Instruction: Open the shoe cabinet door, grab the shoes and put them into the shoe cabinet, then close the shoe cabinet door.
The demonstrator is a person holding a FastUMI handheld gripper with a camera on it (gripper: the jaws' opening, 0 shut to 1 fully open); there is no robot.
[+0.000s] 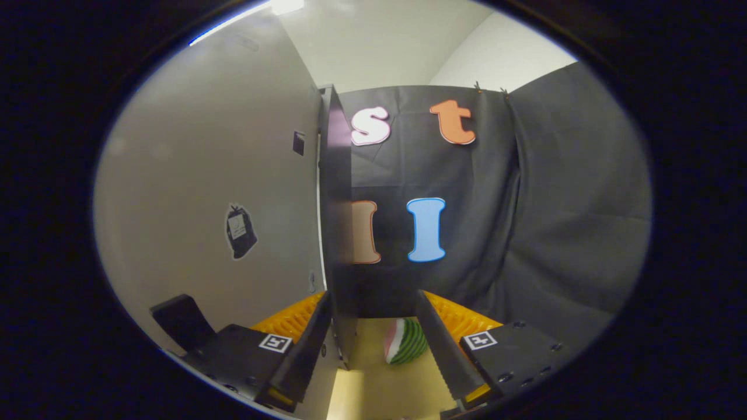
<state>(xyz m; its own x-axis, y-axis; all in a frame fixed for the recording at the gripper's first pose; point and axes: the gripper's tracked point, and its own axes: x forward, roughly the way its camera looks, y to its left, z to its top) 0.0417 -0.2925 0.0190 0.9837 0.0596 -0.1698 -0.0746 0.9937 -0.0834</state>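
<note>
The shoe cabinet's tall pale door panel (222, 175) stands to the left, seen nearly edge-on. Its dark free edge (337, 233) runs down between my fingers, close against the left finger (309, 350). The right finger (443, 350) stands well apart from that edge. My gripper (373, 294) is open, with a wide gap between the fingers. A small dark square (299, 143) sits high on the panel near the edge, and a black sticker (239, 230) lower down.
A green and red striped, watermelon-like object (405, 341) lies on the tan surface (379, 385) just ahead, between the fingers. A yellow ribbed thing (461, 318) lies behind it on both sides. Black cloth (554, 233) closes off the back and right.
</note>
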